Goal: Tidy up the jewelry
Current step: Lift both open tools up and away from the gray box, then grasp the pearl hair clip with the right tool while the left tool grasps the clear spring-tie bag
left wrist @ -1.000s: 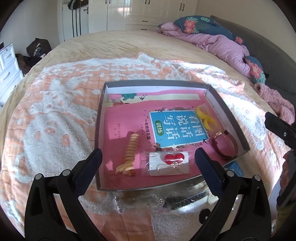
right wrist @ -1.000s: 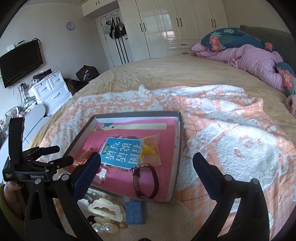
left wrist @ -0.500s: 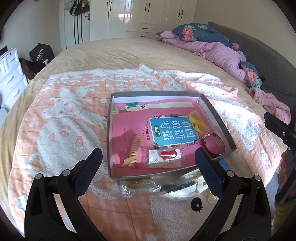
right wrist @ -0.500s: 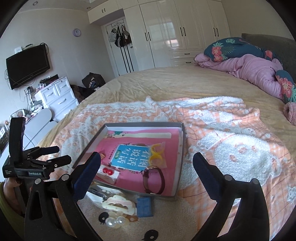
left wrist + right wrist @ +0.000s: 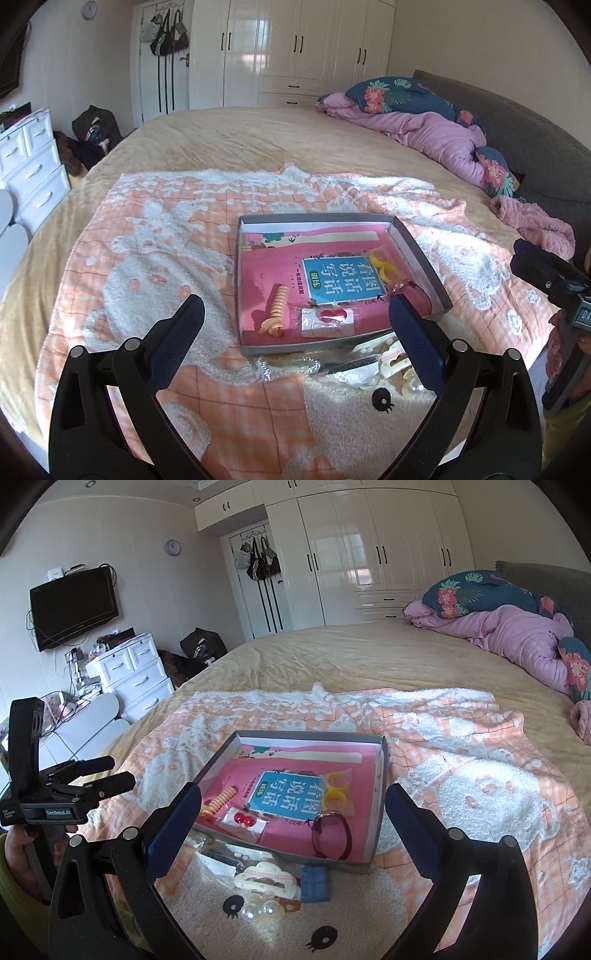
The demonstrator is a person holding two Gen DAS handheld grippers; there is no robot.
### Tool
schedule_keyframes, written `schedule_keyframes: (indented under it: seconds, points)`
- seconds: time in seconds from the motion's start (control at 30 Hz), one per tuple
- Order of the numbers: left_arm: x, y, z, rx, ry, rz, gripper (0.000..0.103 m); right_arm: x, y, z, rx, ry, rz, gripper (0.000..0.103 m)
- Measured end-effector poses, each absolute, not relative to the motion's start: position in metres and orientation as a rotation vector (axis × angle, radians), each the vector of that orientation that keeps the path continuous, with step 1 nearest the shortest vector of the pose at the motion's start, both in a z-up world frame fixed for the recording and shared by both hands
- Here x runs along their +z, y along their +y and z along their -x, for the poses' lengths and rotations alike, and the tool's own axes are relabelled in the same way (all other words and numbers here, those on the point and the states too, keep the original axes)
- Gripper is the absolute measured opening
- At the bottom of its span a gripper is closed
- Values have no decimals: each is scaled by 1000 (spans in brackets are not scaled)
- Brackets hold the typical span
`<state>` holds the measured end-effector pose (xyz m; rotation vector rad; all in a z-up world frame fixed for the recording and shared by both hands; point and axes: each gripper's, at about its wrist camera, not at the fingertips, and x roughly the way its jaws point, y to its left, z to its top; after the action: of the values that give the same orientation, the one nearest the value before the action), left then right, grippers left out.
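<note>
Left wrist view: the left gripper hangs wide open and empty above a grey tray on an orange blanket, a coiled hair tie at the tray's 7 o'clock. Right wrist view: the right gripper, equally spread and empty, faces the tray, where a maroon watch lies at 5 o'clock and a cream hair claw just outside the near rim.

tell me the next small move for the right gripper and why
Probably lower the open right gripper toward the cream hair claw lying on the blanket just outside the tray. Both grippers are empty, the tray already holds a watch and earrings, and the claw sits loose nearest this gripper.
</note>
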<state>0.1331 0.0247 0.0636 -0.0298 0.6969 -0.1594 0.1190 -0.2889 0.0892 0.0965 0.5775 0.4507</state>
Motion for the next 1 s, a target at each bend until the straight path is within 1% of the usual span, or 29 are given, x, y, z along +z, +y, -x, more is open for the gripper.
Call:
schedule_keyframes:
  seconds: [0.27, 0.5, 1.0]
  points:
    - [69, 40, -116, -139, 677, 45, 93, 97, -285, -97, 458, 564, -59, 99]
    - [55, 48, -110, -108, 712, 38, 93, 90, -280, -87, 473, 590, -44, 99]
    - [23, 62, -111, -64, 785, 43, 93, 48, -257, -74, 504, 704, -19, 99]
